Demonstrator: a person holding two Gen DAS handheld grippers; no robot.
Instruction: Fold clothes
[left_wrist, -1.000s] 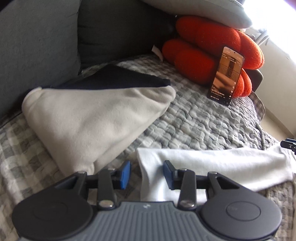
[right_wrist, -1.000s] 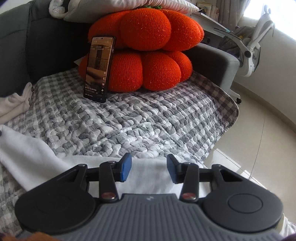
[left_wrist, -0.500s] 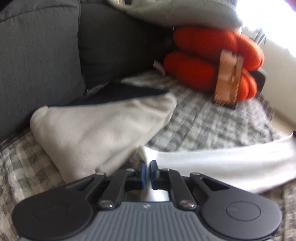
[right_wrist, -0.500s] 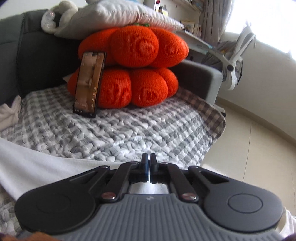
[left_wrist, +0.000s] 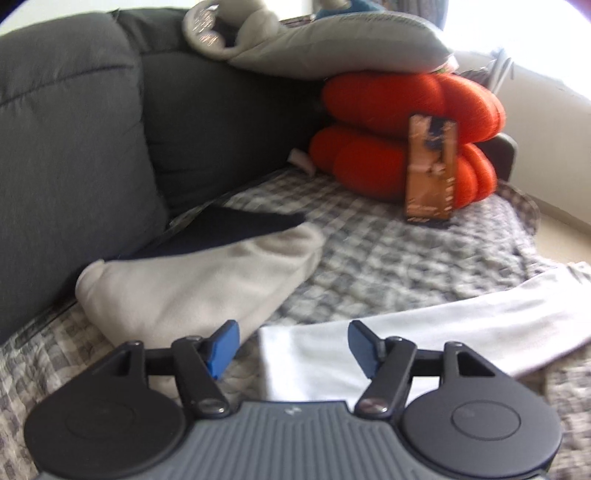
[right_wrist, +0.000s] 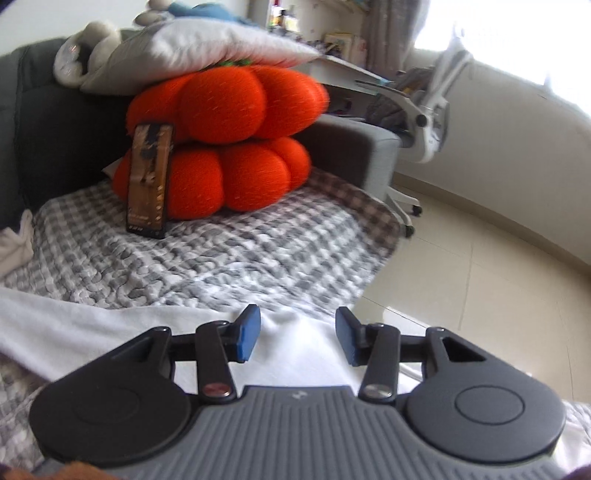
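A white garment (left_wrist: 424, 332) lies folded into a long strip across the checked sofa cover. My left gripper (left_wrist: 291, 349) is open and empty just above its left end. The strip also shows in the right wrist view (right_wrist: 110, 328), where my right gripper (right_wrist: 297, 338) is open and empty above its right end, near the sofa's front edge. A folded cream garment (left_wrist: 207, 280) lies on a dark navy one (left_wrist: 236, 229) to the left, against the sofa back.
Orange pumpkin cushions (right_wrist: 229, 144) with a grey pillow (left_wrist: 332, 44) on top stand at the sofa's far end. A phone (right_wrist: 147, 184) leans against them. The grey checked cover (left_wrist: 399, 254) spreads between. A white office chair (right_wrist: 428, 110) and tiled floor (right_wrist: 498, 288) lie to the right.
Both grippers were open, shut on the white garment's ends half a second ago, and have opened again and lifted. The garment lies on the sofa cover.
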